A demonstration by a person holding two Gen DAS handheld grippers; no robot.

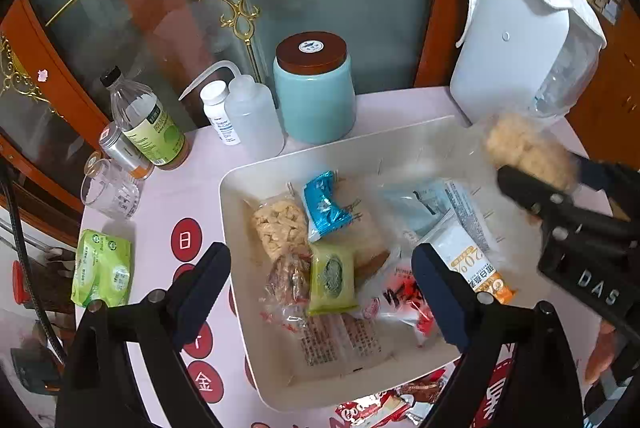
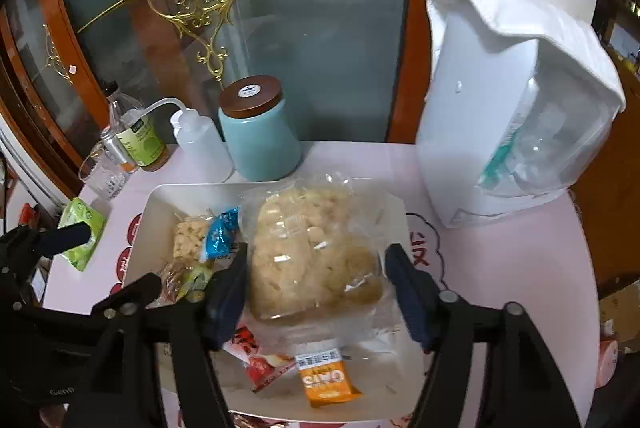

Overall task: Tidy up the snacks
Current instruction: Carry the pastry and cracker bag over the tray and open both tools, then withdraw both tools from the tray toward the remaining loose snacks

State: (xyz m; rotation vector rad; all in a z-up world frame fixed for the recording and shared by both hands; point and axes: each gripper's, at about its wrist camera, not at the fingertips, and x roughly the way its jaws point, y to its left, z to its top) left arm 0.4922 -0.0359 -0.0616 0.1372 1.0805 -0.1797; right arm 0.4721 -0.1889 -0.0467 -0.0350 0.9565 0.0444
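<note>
The clear bag of puffed snack sits between the spread fingers of the right tool, over the white tray; whether the pads touch it I cannot tell. The left tool hangs open and empty above the tray's packets. The green packet, outside the tray on the counter, lies to the left tool's left, so that hand is nearer.

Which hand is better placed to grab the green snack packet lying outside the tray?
Probably left. The green snack packet lies on the table beside the open left gripper; the right gripper hangs over the tray, far side, a clear puffed-snack bag between its jaws.
</note>
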